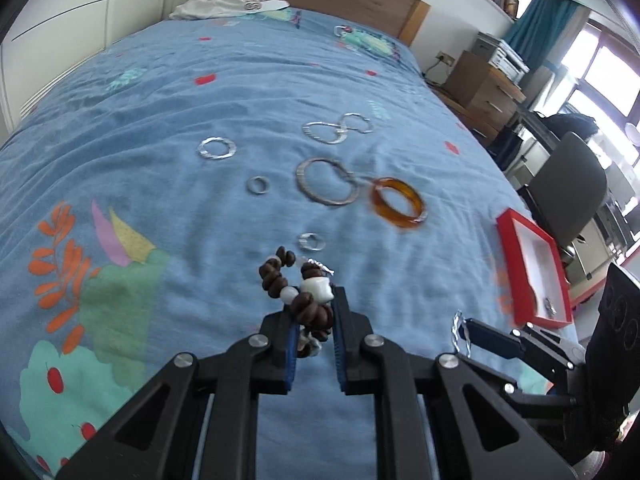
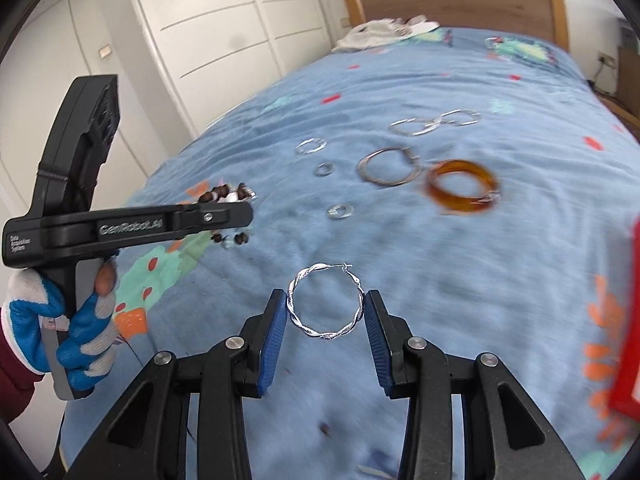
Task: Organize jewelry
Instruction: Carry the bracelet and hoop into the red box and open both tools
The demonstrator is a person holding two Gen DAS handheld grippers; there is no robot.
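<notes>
On the blue bedspread (image 1: 200,92) most of the jewelry is unsorted. An amber bangle (image 1: 398,205) lies near the middle, just beside a large silver hoop (image 1: 324,181) with a smaller ring overlapping its edge. Farther up lies a linked pair of silver hoops (image 1: 336,128), to their left a flat silver ring (image 1: 216,149), and nearer the camera two small rings (image 1: 257,185) (image 1: 311,241), each lying apart.

Left claw (image 1: 316,320): pressed together on a brown and white bead bracelet (image 1: 298,288), which hangs bunched above and below the pads, clear of the bed. Right claw (image 2: 325,312): pinching a twisted silver hoop earring (image 2: 325,302) across its width, pads touching its two sides, also lifted clear.

A red tray (image 1: 534,268) with a white lining sits at the right edge of the bed. At least one small silver piece (image 1: 551,307) lies in its near corner; what else it holds cannot be told, as that part is blurred.

Assessment: sorting is at an early stage. Two pieces are in hand and presumably bound for the tray; about seven pieces remain on the bed. Motion blur limits an exact count.
</notes>
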